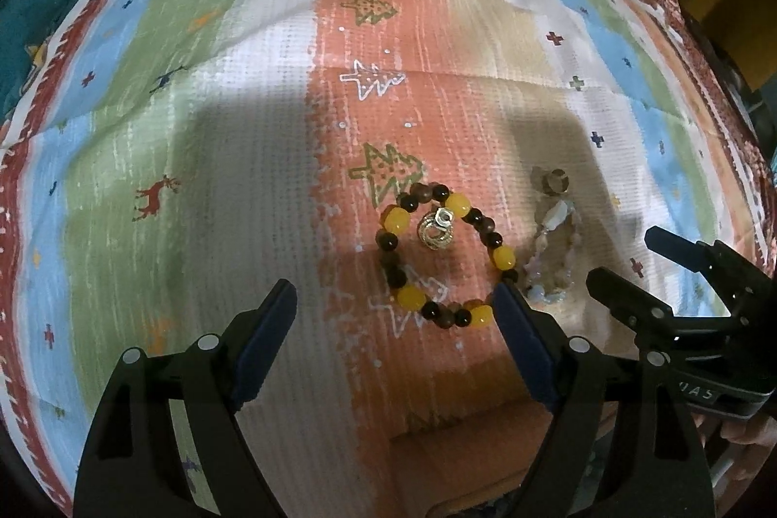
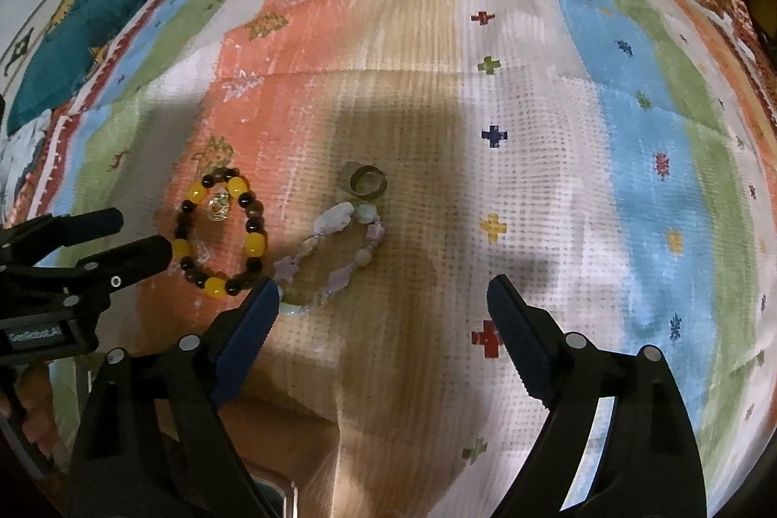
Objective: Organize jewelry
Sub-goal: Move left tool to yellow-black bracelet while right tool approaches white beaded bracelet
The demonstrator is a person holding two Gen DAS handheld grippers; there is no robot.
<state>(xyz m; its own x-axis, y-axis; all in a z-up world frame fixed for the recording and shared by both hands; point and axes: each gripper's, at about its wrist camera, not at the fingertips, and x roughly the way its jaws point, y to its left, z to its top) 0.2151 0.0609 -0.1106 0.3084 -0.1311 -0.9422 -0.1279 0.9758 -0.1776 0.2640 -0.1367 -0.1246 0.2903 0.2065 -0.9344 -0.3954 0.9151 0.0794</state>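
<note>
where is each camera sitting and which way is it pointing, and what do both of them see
Left wrist: on the left gripper, looking steeply down at the patterned cloth and the yellow and brown bracelet; its open fingers show, with the right gripper at the right edge.
Right wrist: on the right gripper, looking steeply down at the pale bracelet and the ring; its open fingers show, with the left gripper at the left edge.
Shared: both bracelets, the ring, the cloth.

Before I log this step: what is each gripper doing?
Left gripper: open, holding nothing.
Right gripper: open, holding nothing.
</note>
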